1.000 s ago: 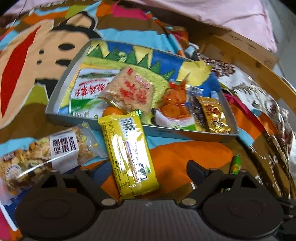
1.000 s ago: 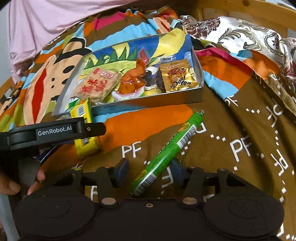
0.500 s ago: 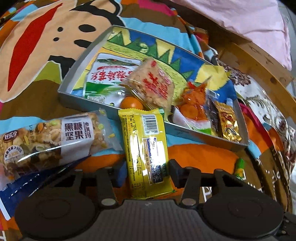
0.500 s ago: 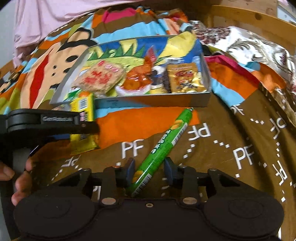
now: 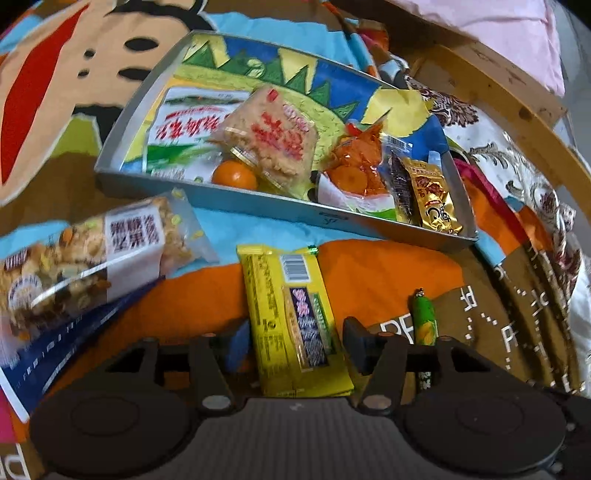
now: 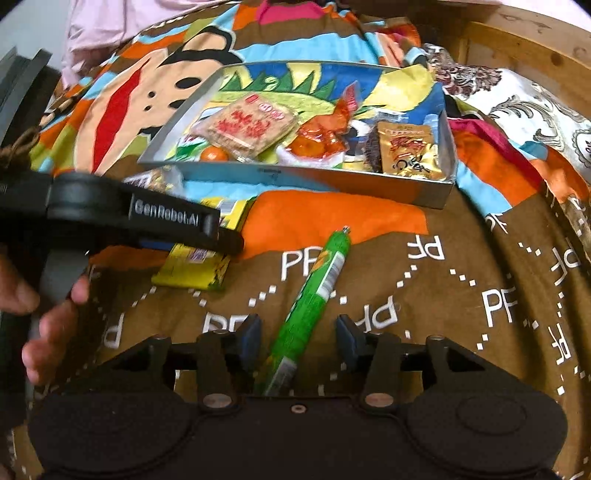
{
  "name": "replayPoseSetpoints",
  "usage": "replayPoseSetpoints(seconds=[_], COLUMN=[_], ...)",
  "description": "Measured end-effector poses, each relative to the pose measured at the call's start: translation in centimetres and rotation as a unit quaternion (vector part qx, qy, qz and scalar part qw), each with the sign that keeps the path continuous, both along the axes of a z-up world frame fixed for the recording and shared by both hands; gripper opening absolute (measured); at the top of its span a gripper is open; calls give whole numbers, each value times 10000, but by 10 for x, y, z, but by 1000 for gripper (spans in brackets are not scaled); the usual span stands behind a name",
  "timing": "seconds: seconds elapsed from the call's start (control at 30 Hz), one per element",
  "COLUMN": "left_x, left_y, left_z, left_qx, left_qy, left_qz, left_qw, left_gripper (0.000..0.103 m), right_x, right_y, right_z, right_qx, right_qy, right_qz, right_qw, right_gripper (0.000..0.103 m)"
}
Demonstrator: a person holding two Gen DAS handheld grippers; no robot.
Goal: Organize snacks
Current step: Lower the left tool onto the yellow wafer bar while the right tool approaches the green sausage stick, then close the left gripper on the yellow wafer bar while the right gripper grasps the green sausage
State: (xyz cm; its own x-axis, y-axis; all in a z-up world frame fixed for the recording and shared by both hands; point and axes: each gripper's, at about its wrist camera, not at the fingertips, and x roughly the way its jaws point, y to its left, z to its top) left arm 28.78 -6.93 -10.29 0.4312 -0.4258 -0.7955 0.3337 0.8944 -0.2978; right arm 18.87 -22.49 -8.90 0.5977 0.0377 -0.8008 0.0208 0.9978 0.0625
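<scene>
A grey tray [image 5: 236, 201] [image 6: 332, 181] on the cartoon bedspread holds several snack packs. A yellow wafer pack [image 5: 291, 317] [image 6: 195, 266] lies in front of it, between the fingers of my open left gripper [image 5: 293, 343], which do not press it. A green sausage stick [image 6: 310, 310] [image 5: 423, 321] lies between the fingers of my open right gripper [image 6: 299, 338], with gaps on both sides. The left gripper's body [image 6: 147, 221] shows in the right wrist view, over the yellow pack.
A clear nut-bar pack [image 5: 92, 258] and a dark blue pack [image 5: 62, 354] lie left of the yellow pack. A wooden bed frame [image 5: 517, 110] curves behind the tray. A pink pillow [image 5: 498, 33] lies beyond it.
Both grippers have opened wider and pulled back a little. The yellow pack and the green stick lie in the widened gaps. The tray's contents have not moved.
</scene>
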Motion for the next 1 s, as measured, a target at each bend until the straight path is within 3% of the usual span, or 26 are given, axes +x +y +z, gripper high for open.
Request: replayPoseSetpoints(seconds=[0.13, 0.23, 0.27, 0.4, 0.53, 0.7, 1.0], left_x=[-1, -7, -9, -12, -15, -22, -29], left_y=[-11, -20, -21, -18, -11, 0, 16], left_z=[-4, -5, -4, -1, 5, 21, 47], left_qx=[343, 635, 690, 617, 450, 193, -194], left_qy=[-190, -403, -449, -401, -351, -455, -700], left_qz=[-177, -353, -390, -335, -162, 42, 314], left_qw=[9991, 9965, 9958, 9967, 9982, 9988, 9969], left_gripper=[62, 59, 58, 57, 57, 57, 57], right_x=[5, 6, 5, 2, -5, -14, -23], right_y=[4, 10, 12, 20, 37, 52, 60], right_z=[-6, -8, -8, -8, -8, -14, -11], right_qx=[-108, -394, -473, -912, -1798, -2799, -3386], right_qy=[-36, -87, -106, -197, -485, -855, -1333], right_qz=[4, 136, 182, 410, 769, 1168, 1313], right_qw=[9999, 9991, 9987, 9948, 9795, 9491, 9221], right_gripper=[47, 31, 31, 27, 21, 19, 19])
